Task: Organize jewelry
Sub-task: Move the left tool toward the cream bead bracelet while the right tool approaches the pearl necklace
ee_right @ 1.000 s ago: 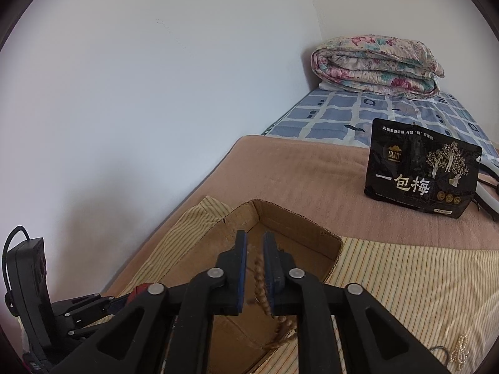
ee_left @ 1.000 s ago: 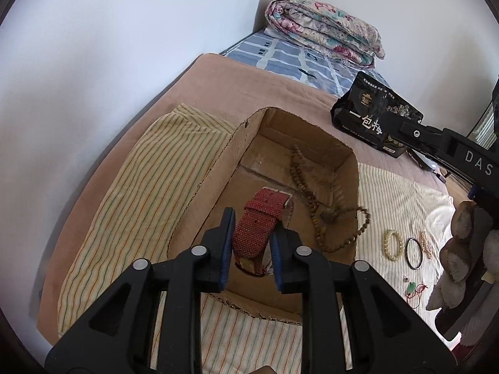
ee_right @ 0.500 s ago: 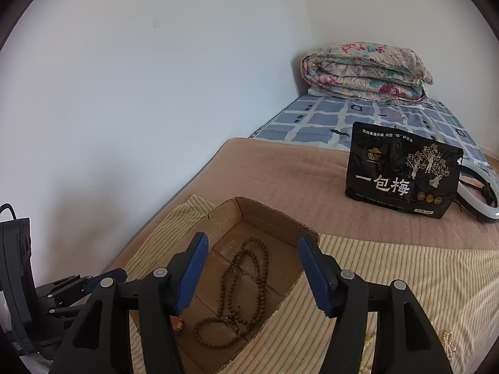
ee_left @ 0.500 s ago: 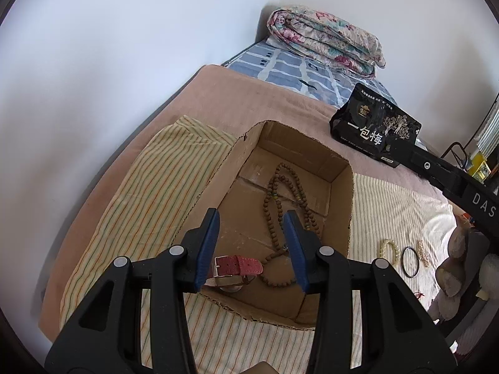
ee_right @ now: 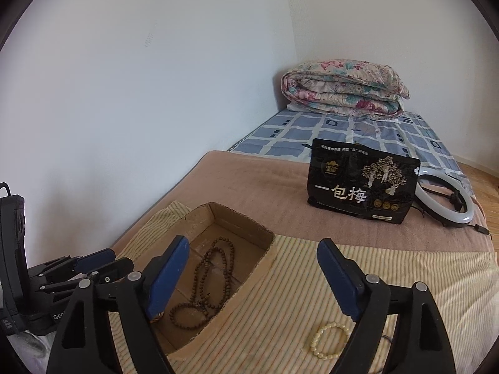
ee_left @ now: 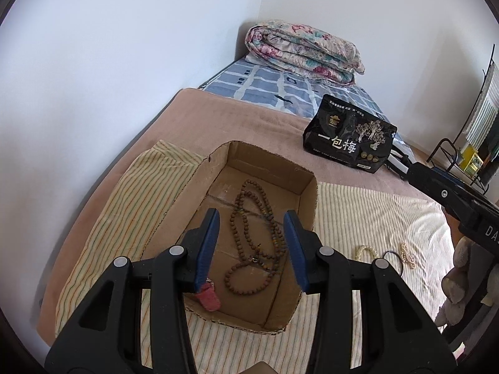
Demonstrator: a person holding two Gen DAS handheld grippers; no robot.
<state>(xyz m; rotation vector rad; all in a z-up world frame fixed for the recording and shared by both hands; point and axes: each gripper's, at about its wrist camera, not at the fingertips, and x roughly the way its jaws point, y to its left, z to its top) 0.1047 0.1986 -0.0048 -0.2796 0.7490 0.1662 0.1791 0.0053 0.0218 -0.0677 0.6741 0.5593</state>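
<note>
An open cardboard box (ee_left: 307, 193) (ee_right: 268, 243) lies on a striped cloth. Inside it rests a long brown bead necklace (ee_left: 254, 243) (ee_right: 205, 286) and a red watch strap (ee_left: 207, 296), partly hidden behind my left finger. My left gripper (ee_left: 251, 243) hangs above the box, open and empty. My right gripper (ee_right: 252, 277) hovers over the box's right rim; its jaws are opening with nothing between them. A cream bead bracelet (ee_left: 366, 251) (ee_right: 327, 338), a black ring (ee_left: 394, 258) and a pearl bracelet (ee_left: 407, 254) lie on the cloth to the right of the box.
A black snack bag (ee_left: 349, 138) (ee_right: 361, 180) stands behind the box on the brown blanket. A white ring light (ee_right: 449, 199) lies beside it. A folded floral quilt (ee_left: 302, 53) sits at the far wall. The white wall runs along the left.
The left gripper let go of the red strap into the box, then rose. The right gripper released the bead necklace into the box, opened wide and pulled back to the right.
</note>
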